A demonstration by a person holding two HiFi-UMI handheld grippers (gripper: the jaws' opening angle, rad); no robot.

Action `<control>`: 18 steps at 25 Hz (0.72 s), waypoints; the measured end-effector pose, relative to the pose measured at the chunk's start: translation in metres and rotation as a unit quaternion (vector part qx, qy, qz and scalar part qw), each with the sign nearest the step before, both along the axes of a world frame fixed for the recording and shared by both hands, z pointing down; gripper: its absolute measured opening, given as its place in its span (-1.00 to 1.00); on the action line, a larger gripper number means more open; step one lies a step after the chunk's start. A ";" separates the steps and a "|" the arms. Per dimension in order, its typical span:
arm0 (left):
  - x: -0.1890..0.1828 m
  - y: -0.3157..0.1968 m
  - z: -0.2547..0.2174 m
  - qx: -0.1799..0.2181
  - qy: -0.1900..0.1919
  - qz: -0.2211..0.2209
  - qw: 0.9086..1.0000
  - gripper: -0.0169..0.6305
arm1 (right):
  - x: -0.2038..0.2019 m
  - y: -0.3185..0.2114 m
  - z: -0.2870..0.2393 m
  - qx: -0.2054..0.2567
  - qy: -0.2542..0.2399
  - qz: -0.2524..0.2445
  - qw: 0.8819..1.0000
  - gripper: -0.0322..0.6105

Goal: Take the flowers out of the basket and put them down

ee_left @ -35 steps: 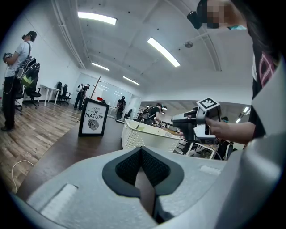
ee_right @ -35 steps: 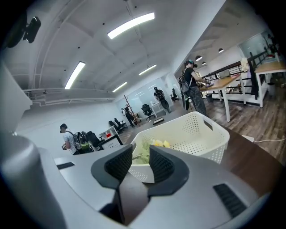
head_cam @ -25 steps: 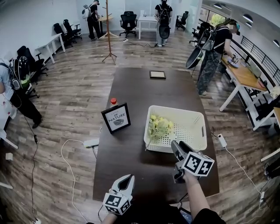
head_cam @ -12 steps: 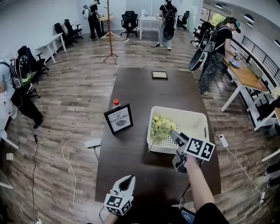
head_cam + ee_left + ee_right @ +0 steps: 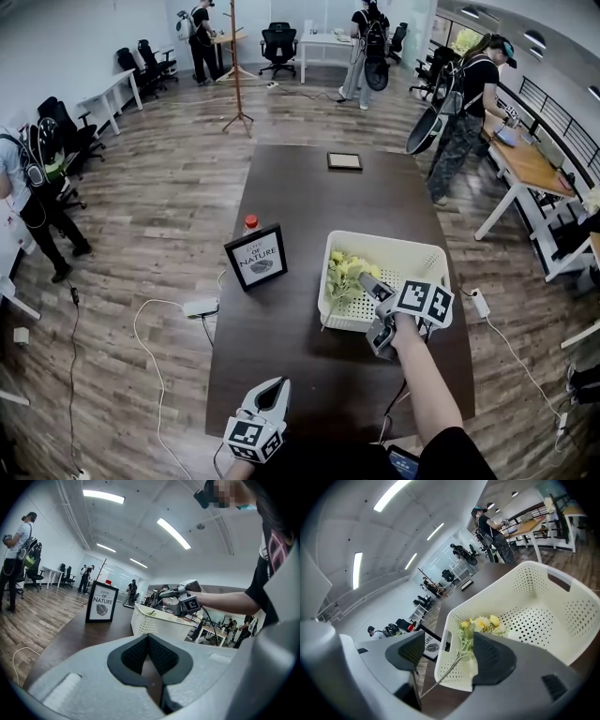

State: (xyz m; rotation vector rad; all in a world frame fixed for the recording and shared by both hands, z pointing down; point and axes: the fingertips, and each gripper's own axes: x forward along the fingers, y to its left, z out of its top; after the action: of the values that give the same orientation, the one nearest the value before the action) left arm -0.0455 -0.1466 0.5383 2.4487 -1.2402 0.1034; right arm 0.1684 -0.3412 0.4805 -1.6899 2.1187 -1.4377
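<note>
A white perforated basket [image 5: 380, 238] stands on the dark table, with a bunch of yellow-green flowers [image 5: 345, 274] lying in its left part. A long stem pokes out over the basket's near left corner [image 5: 443, 674]. My right gripper [image 5: 367, 286] reaches over the near rim, just right of the flowers. Its jaws have just been opening and stand open [image 5: 449, 644]; the flowers [image 5: 483, 624] lie ahead of them, untouched by the pads. My left gripper [image 5: 269, 396] rests low at the table's near edge, shut and empty [image 5: 147, 638]. The left gripper view shows the basket [image 5: 154, 625] from the side.
A black-framed "Nature" sign [image 5: 256, 256] stands left of the basket, with a red-capped bottle [image 5: 249, 223] behind it. A small dark frame [image 5: 344, 161] lies at the table's far end. A white power strip [image 5: 195, 307] and cables lie on the floor. People stand around the room.
My right gripper has moved forward over the basket's near rim towards the flowers, and its jaws have spread wider. The left gripper has stayed put.
</note>
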 end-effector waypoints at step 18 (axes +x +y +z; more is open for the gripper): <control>-0.021 -0.022 0.008 -0.017 0.015 -0.012 1.000 -0.92 | -0.008 -0.048 0.068 -0.134 -0.020 0.016 0.991 0.14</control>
State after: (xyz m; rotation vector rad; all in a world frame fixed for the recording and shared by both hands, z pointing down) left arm -0.0662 -0.1690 0.5464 2.3970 -1.2446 0.0812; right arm 0.1606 -0.3896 0.5484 -1.7506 1.9403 -1.7986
